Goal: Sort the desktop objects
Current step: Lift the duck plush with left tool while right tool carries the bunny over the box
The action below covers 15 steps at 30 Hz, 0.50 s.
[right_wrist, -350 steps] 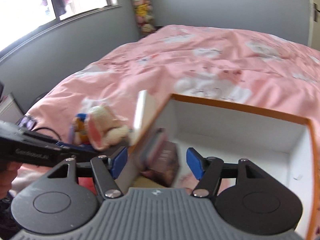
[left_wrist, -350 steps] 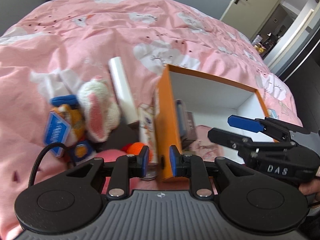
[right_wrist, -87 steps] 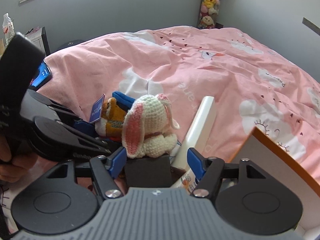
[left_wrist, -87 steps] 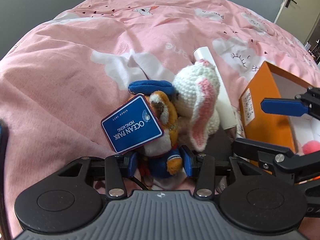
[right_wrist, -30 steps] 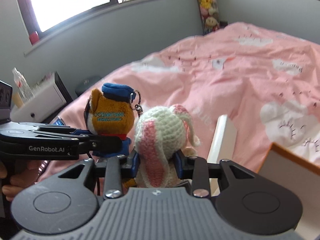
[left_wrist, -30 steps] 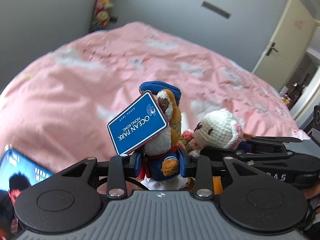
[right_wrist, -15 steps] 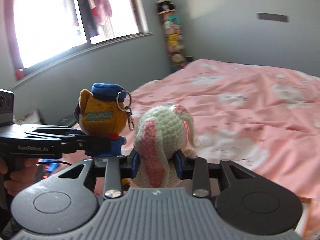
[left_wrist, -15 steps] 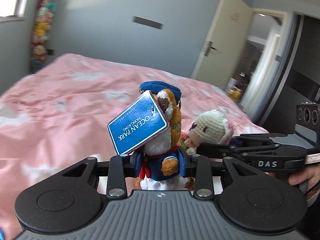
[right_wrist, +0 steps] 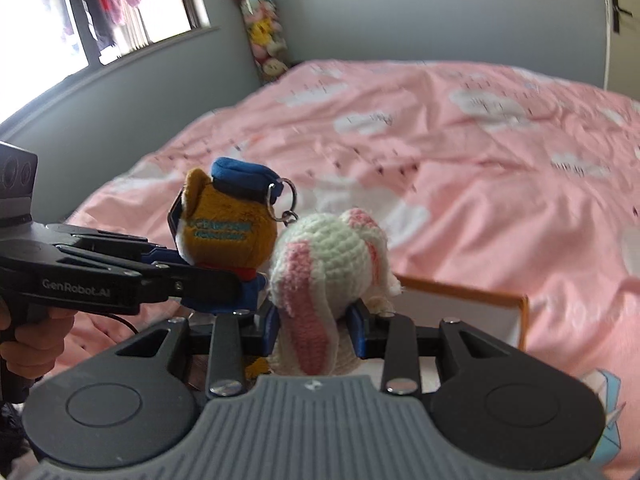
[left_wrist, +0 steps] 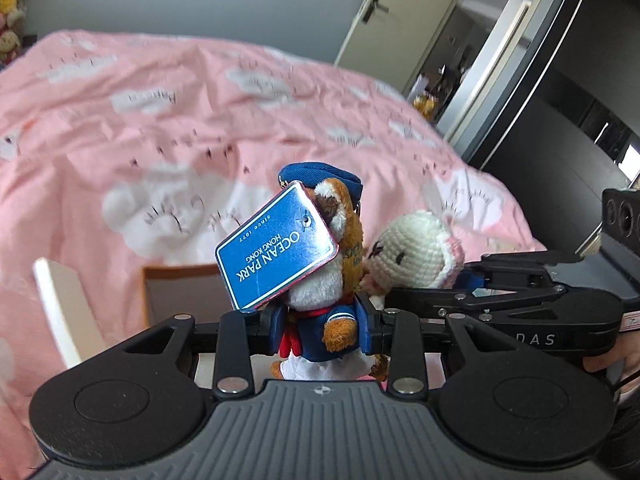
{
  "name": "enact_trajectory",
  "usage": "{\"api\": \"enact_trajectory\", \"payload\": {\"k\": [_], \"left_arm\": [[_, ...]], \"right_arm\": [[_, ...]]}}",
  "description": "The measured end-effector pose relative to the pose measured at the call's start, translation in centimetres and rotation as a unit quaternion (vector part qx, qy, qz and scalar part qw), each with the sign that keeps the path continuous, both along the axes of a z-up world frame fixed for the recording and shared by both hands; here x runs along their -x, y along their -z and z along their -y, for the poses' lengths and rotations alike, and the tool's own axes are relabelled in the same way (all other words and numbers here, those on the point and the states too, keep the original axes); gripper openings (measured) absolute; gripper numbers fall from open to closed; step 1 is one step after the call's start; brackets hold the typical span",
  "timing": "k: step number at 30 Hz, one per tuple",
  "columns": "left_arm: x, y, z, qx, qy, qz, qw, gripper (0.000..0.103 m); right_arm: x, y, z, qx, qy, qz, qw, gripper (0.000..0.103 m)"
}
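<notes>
My left gripper (left_wrist: 320, 326) is shut on a brown plush toy in a blue sailor suit and cap (left_wrist: 326, 320), with a blue Ocean Park tag (left_wrist: 276, 246) hanging in front. My right gripper (right_wrist: 316, 328) is shut on a white and pink crocheted rabbit (right_wrist: 328, 264). Both toys are held in the air side by side, above the orange box with a white inside (left_wrist: 180, 288), which also shows in the right wrist view (right_wrist: 480, 304). The rabbit (left_wrist: 416, 250) and the sailor plush (right_wrist: 228, 224) each show in the other view.
The pink quilt with white clouds (left_wrist: 160, 120) covers the bed below. A white tube (left_wrist: 64, 308) lies left of the box. A door (left_wrist: 384, 12) and dark cabinets stand at the right; a window (right_wrist: 100, 12) and a column of soft toys (right_wrist: 260, 20) stand behind.
Both grippers have carried their toys from the pile on the quilt over to above the orange box, and both views have tilted down toward the bed in the last half second.
</notes>
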<state>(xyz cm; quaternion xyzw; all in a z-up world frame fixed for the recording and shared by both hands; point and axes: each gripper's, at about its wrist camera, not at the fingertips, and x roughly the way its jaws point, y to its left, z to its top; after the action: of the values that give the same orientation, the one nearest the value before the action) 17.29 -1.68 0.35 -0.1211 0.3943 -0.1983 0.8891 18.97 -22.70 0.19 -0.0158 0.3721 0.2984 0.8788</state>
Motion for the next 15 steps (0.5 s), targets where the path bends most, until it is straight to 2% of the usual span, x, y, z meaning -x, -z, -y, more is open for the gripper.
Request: {"api": "enact_trajectory", "payload": {"k": [3, 8, 15], "left_arm": [[-0.6, 1.1, 1.8, 0.009, 0.015, -0.014, 0.9997, 0.039], [-1.6, 2.7, 4.7, 0.012, 0.035, -0.028, 0.9989, 0.039], [-2.6, 4.8, 7.4, -0.013, 0.050, -0.035, 0.9980, 0.039]], "right_arm": [[-0.9, 0.9, 0.7, 0.029, 0.011, -0.011, 0.999, 0.038], [-1.8, 1.5, 1.8, 0.091, -0.007, -0.037, 0.995, 0.038], [-3.8, 2.8, 2.6, 0.168, -0.025, -0.082, 0.982, 0.038]]}}
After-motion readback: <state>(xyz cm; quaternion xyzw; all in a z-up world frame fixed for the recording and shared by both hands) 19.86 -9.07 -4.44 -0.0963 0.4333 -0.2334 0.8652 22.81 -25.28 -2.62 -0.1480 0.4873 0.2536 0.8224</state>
